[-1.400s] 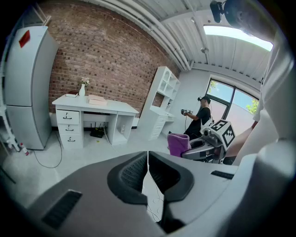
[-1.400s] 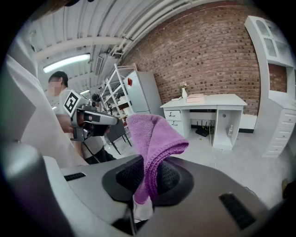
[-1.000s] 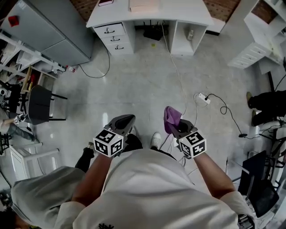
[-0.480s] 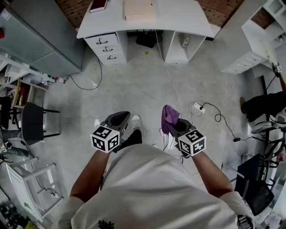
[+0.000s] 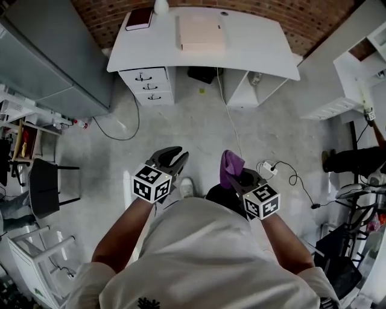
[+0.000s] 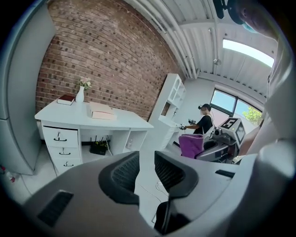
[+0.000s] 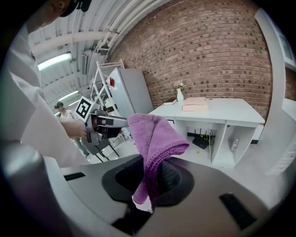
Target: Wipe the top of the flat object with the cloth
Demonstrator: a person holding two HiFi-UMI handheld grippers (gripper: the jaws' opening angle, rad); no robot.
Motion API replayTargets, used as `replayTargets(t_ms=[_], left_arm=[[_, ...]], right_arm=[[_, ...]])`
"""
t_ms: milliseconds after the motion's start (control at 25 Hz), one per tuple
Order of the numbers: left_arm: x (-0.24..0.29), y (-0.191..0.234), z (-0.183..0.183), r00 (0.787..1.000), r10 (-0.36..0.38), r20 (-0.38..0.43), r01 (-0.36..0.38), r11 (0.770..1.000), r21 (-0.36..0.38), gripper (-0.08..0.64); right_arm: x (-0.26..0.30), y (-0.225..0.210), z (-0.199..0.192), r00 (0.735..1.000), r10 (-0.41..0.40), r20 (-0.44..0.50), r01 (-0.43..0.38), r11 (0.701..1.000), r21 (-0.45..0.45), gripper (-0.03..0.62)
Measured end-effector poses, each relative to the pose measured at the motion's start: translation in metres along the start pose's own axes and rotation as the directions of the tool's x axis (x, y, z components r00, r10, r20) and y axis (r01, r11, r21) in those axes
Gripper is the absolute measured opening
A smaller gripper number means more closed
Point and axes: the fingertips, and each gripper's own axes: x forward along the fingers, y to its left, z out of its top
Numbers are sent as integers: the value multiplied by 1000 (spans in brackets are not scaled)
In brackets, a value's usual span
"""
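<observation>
A pale pink flat box (image 5: 202, 32) lies on the white desk (image 5: 259, 42) at the far end of the room; it also shows as the flat box (image 6: 101, 111) and the flat box (image 7: 194, 105) in the two gripper views. My right gripper (image 5: 235, 175) is shut on a purple cloth (image 5: 231, 164), which stands up out of the jaws as the cloth (image 7: 155, 139). My left gripper (image 5: 175, 158) holds nothing, and its jaws stand a narrow gap apart (image 6: 147, 169). Both grippers hang at waist height over the floor, well short of the desk.
On the desk also sit a dark red book (image 5: 140, 18) and a white vase (image 5: 161, 6). Drawers (image 5: 148, 84) fill the desk's left side. A grey cabinet (image 5: 48, 54) stands left, white shelving (image 5: 356, 78) right. A power strip with cables (image 5: 268, 169) lies on the floor. Another person (image 5: 356, 160) stands at the right.
The person has walked toward the desk, which now shows whole in the head view. Both grippers keep their pose, the cloth still held in the right one.
</observation>
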Motion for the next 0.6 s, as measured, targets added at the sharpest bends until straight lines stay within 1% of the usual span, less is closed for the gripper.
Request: replayTargets(t_ms=[120,240,280,320,440,600], left_arm=[[15,33,18,999,43,11,-43,999,-32,103],[37,60,33,997,74,15,-73,996,-51,103],[46,69,40,996,88,18,-87,995,-55,91],[57,79,48,994,105,20,-104,993,-57,59],[90,108,79,989,150,11,-149,987,-59,35],[137,136,132,983,185,12,-184,981,-58,25]], right_arm=[[23,-19,27,1000,17,-19,-17,1000,-16,75],[44,-54,53,1000,29,-11,-29,1000,-12,75],[51,-68,61,999,37,-9,-37,999,-18,75],[58,-84,70,999,47,-8,-47,999,-26,75],[80,-133,104,997,80,-6,-81,996,-42,75],[101,-194,161,991,132,-4,-132,987,-87,75]])
